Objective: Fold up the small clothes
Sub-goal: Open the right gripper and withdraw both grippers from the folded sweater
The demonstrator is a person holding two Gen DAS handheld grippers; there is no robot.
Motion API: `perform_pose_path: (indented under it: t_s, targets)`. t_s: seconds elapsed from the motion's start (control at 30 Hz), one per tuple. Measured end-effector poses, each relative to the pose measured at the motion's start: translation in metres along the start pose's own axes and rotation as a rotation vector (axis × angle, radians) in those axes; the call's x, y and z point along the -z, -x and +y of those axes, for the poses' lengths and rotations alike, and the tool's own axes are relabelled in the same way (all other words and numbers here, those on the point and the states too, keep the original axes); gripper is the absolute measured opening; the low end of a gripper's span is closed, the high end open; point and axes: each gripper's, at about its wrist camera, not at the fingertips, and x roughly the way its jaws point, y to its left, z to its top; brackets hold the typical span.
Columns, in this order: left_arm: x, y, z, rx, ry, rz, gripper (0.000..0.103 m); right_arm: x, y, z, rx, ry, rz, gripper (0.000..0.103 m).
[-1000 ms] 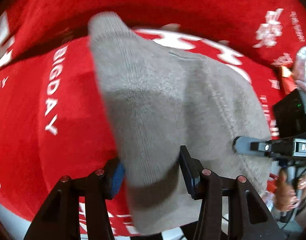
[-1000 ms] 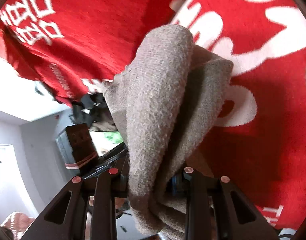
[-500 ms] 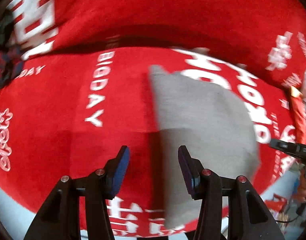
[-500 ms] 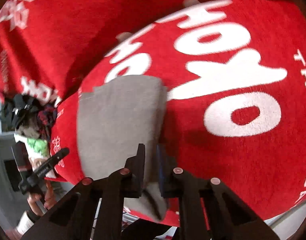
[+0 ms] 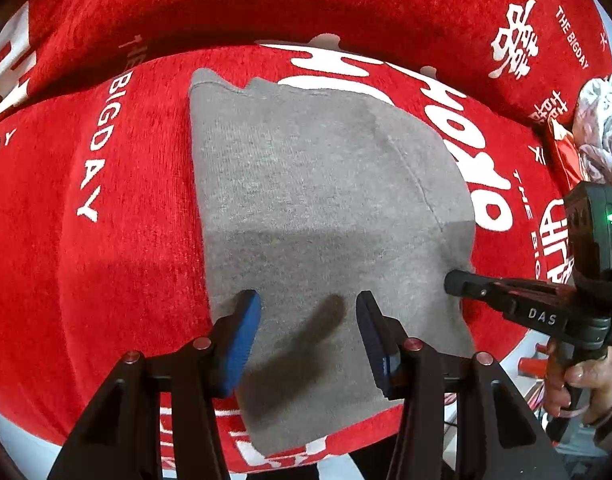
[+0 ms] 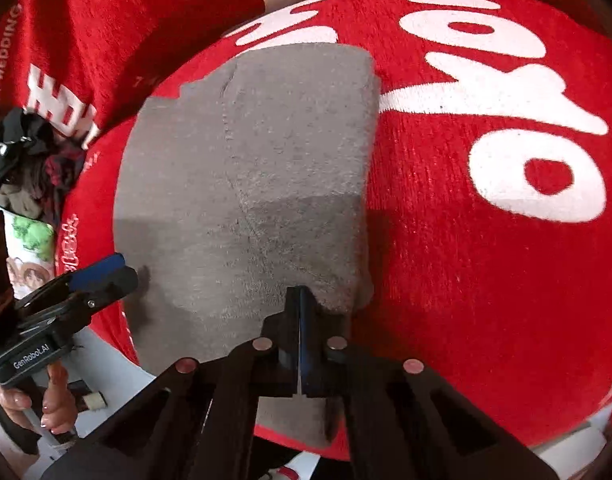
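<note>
A grey garment (image 5: pixel 322 216) is lying flat and folded on a red cloth (image 5: pixel 105 264) printed with white lettering, spread over a rounded surface. Its far edge is showing a small step where one layer ends short of the other, and a seam is running down its right part in the left wrist view.

The left gripper (image 5: pixel 308 312) is hovering over the near part of the garment with its jaws standing wide apart. The blue pad (image 5: pixel 243 340) of one finger is sitting over the garment's left edge, the other finger over its middle, and nothing is lying between them. A dark shadow of a finger is falling on the fabric between the two. Whether the tips are touching the fabric cannot be told. In the right wrist view the same gripper (image 6: pixel 105 274) is showing at the left, its tips lying just at the garment's left edge, gripped from below by a hand (image 6: pixel 45 400).

The right gripper (image 6: pixel 299 300) is pressed together, its two fingers meeting with only a thin line between them. They are sitting at the near right corner of the garment (image 6: pixel 249 184), where the fabric is bunching up a little around the tips; whether any fabric is pinched between them cannot be told. From the left wrist camera, this gripper (image 5: pixel 456 283) is reaching in from the right, its tip touching the garment's right edge, with a hand (image 5: pixel 582 380) holding its handle.

A heap of clothes (image 6: pixel 25 164) is lying at the cloth's left edge.
</note>
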Motion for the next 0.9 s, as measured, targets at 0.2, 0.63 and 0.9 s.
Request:
perform_pose_path:
  t_s: [0.2, 0.63, 0.9]
  targets:
    - [0.005, 0.019, 0.002, -0.044, 0.027, 0.027, 0.052, 0.008, 0.018, -0.005, 0.002, -0.081, 0.037, 0.0]
    - [0.011, 0.06, -0.019, -0.105, 0.041, 0.004, 0.091, 0.016, 0.061, 0.027, 0.048, -0.13, 0.01, 0.035]
    - [0.007, 0.062, -0.029, -0.194, 0.028, -0.005, 0.103, 0.01, 0.076, 0.05, 0.152, -0.076, -0.033, 0.082]
